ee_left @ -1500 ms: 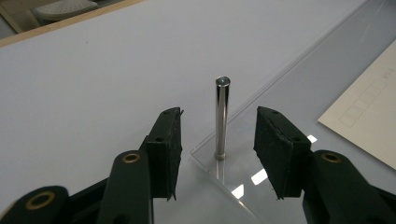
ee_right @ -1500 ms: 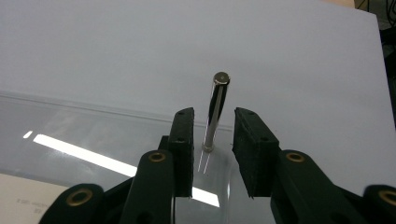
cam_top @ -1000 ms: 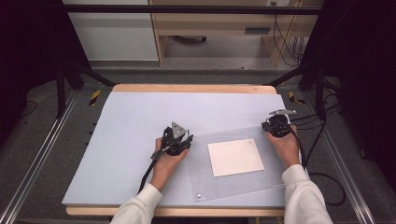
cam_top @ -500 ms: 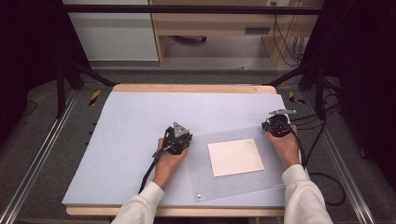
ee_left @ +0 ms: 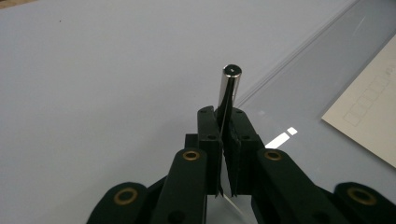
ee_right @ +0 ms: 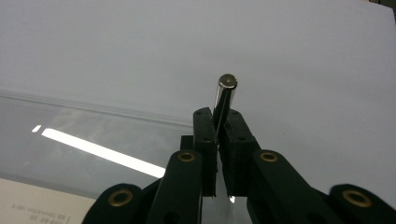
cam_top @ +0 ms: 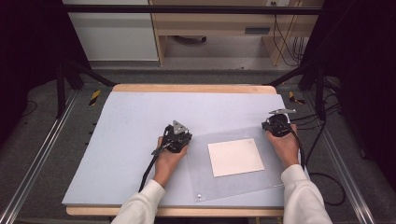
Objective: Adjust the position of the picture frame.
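a wooden counter (cam_top: 196, 88) under a pale grey mat (cam_top: 130, 126) stands on grey carpet (cam_top: 42, 144) between aluminium rails (cam_top: 32, 172); behind it a wooden desk (cam_top: 210, 21), a white cabinet (cam_top: 112, 39), dark curtains (cam_top: 28, 46)

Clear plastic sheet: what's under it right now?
Under the clear plastic sheet lies a white paper on the blue-grey mat. Faint print shows on the paper; whatever lies beneath the paper is hidden.

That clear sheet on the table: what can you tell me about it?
The clear sheet looks like stiff transparent plastic, glossy with glare, lying on the pale mat. A white paper shows at its middle, and small metal studs mark its corners. The left tongs and right tongs each pinch a far corner by its stud.
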Action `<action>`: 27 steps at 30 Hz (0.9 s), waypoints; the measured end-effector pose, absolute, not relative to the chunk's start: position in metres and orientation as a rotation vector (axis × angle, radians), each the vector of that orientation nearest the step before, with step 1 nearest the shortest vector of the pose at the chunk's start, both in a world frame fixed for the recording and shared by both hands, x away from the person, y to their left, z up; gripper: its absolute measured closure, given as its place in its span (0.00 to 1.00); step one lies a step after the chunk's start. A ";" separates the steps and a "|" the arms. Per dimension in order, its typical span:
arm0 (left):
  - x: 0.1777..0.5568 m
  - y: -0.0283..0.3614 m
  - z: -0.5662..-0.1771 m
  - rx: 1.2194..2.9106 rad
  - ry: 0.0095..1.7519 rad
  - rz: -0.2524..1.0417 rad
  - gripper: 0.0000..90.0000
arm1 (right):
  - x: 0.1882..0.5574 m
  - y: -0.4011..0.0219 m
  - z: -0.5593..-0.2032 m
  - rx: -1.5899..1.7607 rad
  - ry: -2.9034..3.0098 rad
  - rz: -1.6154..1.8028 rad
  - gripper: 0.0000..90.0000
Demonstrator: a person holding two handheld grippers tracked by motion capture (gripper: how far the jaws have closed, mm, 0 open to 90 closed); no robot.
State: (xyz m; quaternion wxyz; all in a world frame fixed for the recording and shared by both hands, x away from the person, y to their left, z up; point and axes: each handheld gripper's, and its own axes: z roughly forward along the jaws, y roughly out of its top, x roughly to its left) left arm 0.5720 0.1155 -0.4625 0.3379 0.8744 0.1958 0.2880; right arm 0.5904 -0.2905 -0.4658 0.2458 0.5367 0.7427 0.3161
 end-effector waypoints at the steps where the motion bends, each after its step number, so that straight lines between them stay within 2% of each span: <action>1: 0.572 0.116 -0.462 2.278 0.510 0.750 0.94 | 0.590 -0.290 -0.466 1.464 2.026 0.863 0.95; 24: 0.578 0.128 -0.449 2.305 0.444 0.664 0.94 | 0.590 -0.278 -0.438 1.435 2.100 0.764 0.95; 27: 0.574 0.131 -0.445 2.273 0.503 0.656 0.93 | 0.589 -0.275 -0.431 1.434 2.118 0.758 0.95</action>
